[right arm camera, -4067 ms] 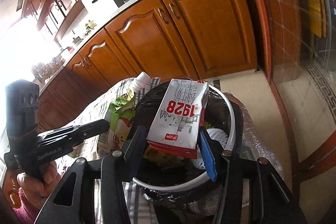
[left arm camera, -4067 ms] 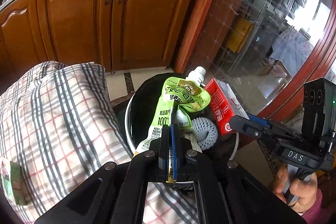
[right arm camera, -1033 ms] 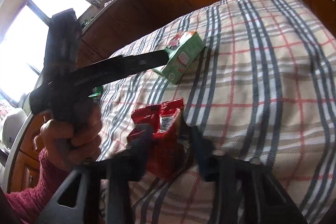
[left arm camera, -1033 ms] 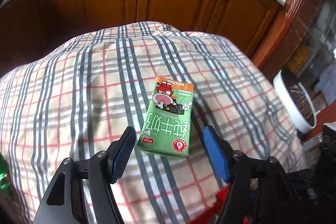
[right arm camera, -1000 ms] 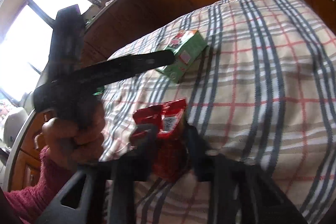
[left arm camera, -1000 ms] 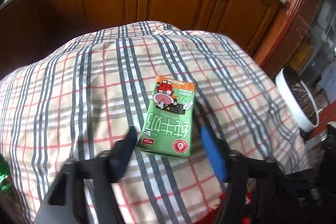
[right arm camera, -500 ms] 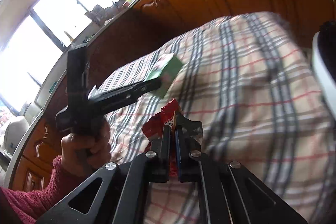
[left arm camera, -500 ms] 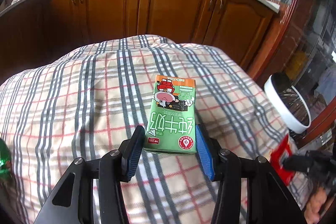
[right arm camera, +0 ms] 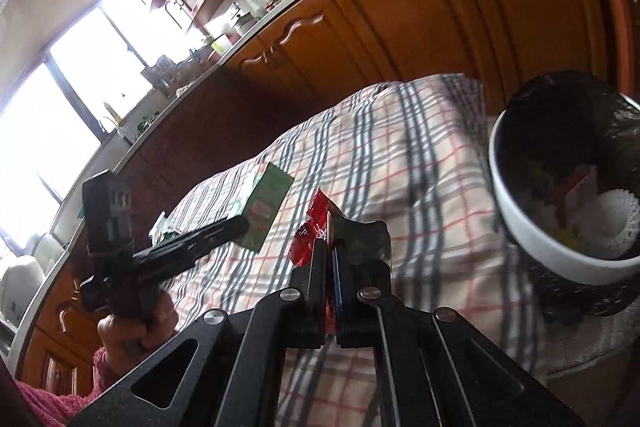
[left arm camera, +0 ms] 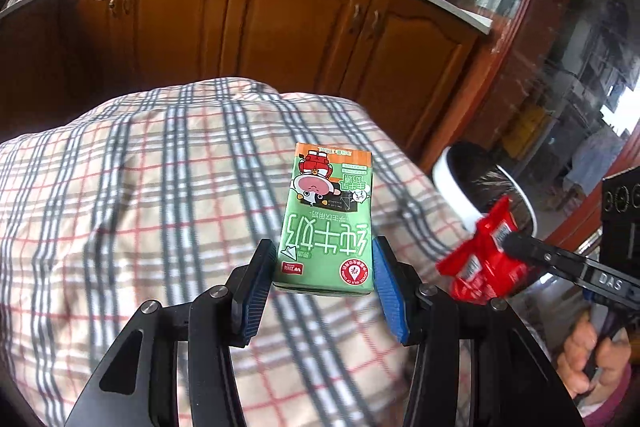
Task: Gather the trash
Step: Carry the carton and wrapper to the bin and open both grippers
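Note:
A green milk carton (left arm camera: 328, 219) hangs above the plaid tablecloth (left arm camera: 140, 195), with my left gripper (left arm camera: 324, 267) shut on its lower end between the blue pads. From the right wrist view the same carton (right arm camera: 264, 207) sits at the tip of the left gripper (right arm camera: 236, 227), clear of the cloth. My right gripper (right arm camera: 330, 247) is shut on a crumpled red wrapper (right arm camera: 312, 227). In the left wrist view that wrapper (left arm camera: 484, 259) is lifted at the table's right side, beside the white-rimmed trash bin (left arm camera: 452, 187).
The bin (right arm camera: 520, 219), lined with a black bag, stands off the table's right end and holds a white foam net (right arm camera: 616, 219) and other trash. Wooden cabinets (left arm camera: 300, 19) run behind the table. A hand (right arm camera: 136, 323) in a pink sleeve grips the left tool.
The left jaws closed on the green carton and lifted it off the cloth. The right jaws closed on the red wrapper and raised it, swinging toward the bin.

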`<state>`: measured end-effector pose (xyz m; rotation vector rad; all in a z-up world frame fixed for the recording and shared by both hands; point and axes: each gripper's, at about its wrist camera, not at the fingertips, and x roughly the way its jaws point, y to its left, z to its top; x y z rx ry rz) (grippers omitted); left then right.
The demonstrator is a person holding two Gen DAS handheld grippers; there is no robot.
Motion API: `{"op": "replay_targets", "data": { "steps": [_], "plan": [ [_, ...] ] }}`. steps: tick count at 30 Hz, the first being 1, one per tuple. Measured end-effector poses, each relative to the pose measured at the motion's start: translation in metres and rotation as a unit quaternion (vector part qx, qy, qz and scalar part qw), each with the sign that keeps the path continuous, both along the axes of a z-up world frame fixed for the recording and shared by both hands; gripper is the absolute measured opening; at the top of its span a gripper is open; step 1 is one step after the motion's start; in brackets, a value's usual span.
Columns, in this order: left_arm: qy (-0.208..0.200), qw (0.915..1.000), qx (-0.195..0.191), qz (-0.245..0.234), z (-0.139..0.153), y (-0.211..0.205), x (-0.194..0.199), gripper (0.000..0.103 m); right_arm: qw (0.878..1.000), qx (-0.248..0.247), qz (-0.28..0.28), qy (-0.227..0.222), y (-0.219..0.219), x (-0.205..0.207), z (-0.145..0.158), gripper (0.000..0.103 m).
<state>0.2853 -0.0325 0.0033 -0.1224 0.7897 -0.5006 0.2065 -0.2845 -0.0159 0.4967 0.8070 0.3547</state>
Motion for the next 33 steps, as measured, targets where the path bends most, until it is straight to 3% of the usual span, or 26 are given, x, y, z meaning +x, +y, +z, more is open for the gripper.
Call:
{"op": "replay_targets", "data": {
  "steps": [10,33],
  "plan": [
    [0.003,0.9996,-0.01,-0.027,0.003,-0.029,-0.004,0.048,0.999,-0.001,-0.04,-0.009,-0.041,-0.011,0.006,0.002],
    [-0.018,0.9952,0.005,-0.097,0.02,-0.117,0.005,0.048,0.992,-0.023,-0.122,-0.029,-0.125,-0.017,0.019,0.002]
  ]
}}
